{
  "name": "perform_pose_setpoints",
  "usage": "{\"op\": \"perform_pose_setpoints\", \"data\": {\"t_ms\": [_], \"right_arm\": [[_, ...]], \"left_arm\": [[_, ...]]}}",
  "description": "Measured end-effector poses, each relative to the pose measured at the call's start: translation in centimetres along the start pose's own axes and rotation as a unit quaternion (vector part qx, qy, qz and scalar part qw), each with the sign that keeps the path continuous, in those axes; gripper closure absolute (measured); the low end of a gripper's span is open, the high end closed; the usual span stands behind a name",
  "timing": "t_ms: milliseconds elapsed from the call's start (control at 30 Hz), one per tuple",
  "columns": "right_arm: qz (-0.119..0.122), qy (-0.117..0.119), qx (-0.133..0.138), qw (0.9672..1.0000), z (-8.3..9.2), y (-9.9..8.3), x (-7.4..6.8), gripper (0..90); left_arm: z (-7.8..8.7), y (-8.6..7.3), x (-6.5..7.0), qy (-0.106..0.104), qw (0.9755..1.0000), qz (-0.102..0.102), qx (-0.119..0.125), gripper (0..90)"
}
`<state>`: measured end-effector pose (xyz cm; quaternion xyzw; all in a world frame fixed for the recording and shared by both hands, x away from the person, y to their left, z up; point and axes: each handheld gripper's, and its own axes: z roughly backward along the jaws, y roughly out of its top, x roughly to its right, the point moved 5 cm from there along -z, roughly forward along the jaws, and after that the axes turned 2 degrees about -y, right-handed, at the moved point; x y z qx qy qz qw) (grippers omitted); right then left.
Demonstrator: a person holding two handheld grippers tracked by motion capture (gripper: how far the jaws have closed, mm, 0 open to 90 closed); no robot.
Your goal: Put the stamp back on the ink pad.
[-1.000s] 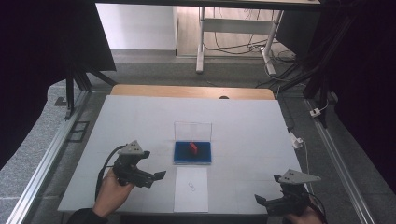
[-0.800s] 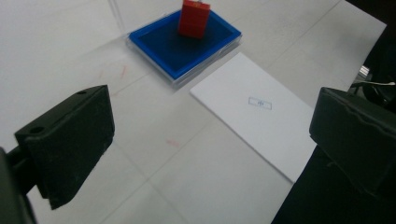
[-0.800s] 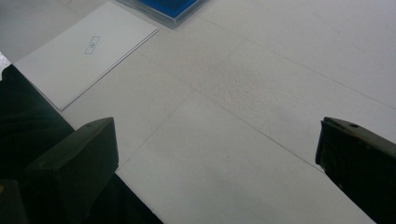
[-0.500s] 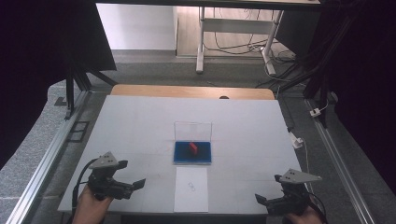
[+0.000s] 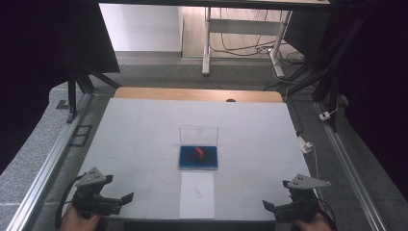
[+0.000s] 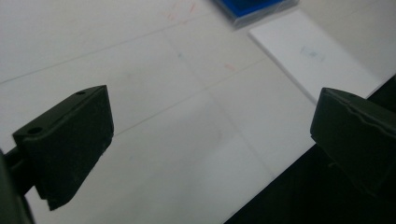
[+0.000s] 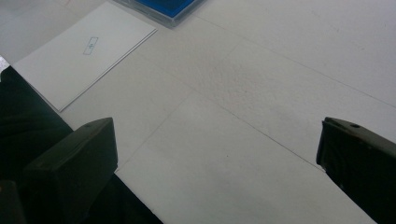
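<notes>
A clear box with a blue base (image 5: 198, 157) sits mid-table, its lid standing up behind it, and a small red piece (image 5: 198, 151) lies inside. In front of it lies a white card (image 5: 197, 194) with a small printed mark. My left gripper (image 5: 122, 202) hovers at the table's front left corner, open and holding nothing. My right gripper (image 5: 269, 208) is at the front right corner, also open. The blue base (image 6: 252, 6) and the card (image 6: 313, 56) appear far off in the left gripper view, past the wide-apart jaws. The card (image 7: 84, 51) and blue base (image 7: 163, 6) lie ahead in the right gripper view.
The white table (image 5: 144, 130) ends in a wooden strip (image 5: 197, 94) at the back. Aluminium rails (image 5: 45, 163) run along both sides. A white plug and cable (image 5: 306, 146) lie off the right edge. Black curtains and a metal stand (image 5: 208, 43) are behind.
My left gripper has pulled back from the table's middle-left toward the front left corner. The right gripper has stayed in place. The box and card have not moved.
</notes>
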<state>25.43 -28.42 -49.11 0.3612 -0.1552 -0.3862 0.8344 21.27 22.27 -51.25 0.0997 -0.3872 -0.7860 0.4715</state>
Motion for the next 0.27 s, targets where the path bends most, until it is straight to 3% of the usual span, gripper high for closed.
{"op": "perform_pose_setpoints", "data": {"t_ms": [267], "right_arm": [[0.001,-0.002,-0.003,1.0000,-0.09,-0.05,0.02,0.0]], "left_arm": [[-0.12,-0.11,-0.05,0.006,0.9999,0.004,-0.010,0.2]]}}
